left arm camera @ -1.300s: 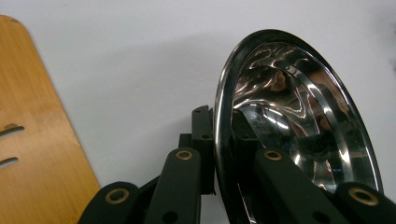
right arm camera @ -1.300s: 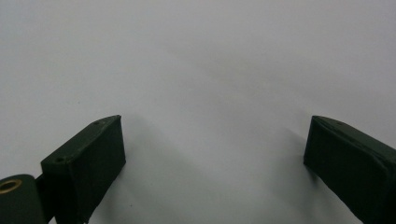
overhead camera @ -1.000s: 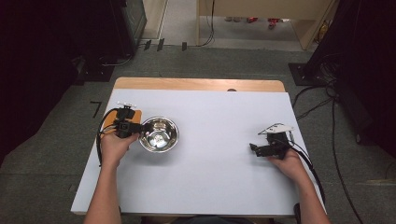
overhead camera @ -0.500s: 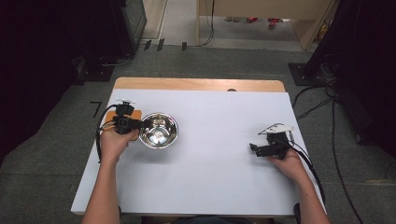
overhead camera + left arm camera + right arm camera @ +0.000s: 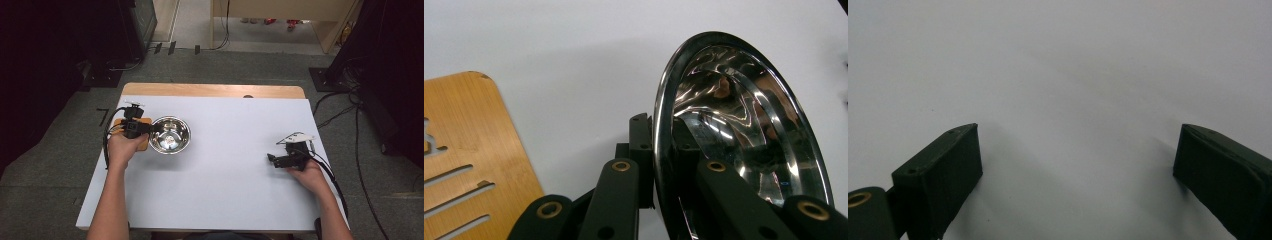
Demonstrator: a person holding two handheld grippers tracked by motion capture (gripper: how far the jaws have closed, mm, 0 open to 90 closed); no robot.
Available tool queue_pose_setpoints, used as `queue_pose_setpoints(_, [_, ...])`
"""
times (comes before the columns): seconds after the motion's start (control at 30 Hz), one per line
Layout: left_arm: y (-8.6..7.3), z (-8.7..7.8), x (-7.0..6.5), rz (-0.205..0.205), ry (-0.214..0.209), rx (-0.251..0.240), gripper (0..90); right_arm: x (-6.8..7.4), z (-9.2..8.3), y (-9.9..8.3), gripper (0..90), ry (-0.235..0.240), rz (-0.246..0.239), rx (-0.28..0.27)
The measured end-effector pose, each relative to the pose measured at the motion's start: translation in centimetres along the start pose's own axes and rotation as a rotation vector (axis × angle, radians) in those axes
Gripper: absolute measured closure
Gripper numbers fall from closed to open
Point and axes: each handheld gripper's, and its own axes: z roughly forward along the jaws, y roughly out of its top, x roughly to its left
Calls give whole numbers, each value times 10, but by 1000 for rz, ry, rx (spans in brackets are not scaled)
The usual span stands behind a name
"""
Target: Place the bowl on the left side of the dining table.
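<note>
A shiny steel bowl is at the left of the white table. My left gripper is shut on its near-left rim. In the left gripper view the bowl stands between the two black jaws, one outside the rim and one inside, with the left gripper pinching the thin edge. My right gripper rests low at the right side of the table, held by a hand. In the right gripper view the right gripper is wide open with only bare table between its jaws.
A slotted wooden board lies under the left hand, just left of the bowl; it shows as the board in the left gripper view. A wooden strip runs along the table's far edge. Cables trail on the floor at the right.
The left gripper and the bowl in it have shifted slightly toward the far edge of the table. The right gripper has stayed still.
</note>
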Motion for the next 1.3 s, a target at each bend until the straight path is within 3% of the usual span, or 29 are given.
queue_pose_setpoints(0.8, [-5,-8,15,-28,49,-15,855,0,0,0,48,0,0,0])
queue_pose_setpoints(1.3, [-9,-21,29,-70,60,-45,855,0,0,0,48,1,0,0])
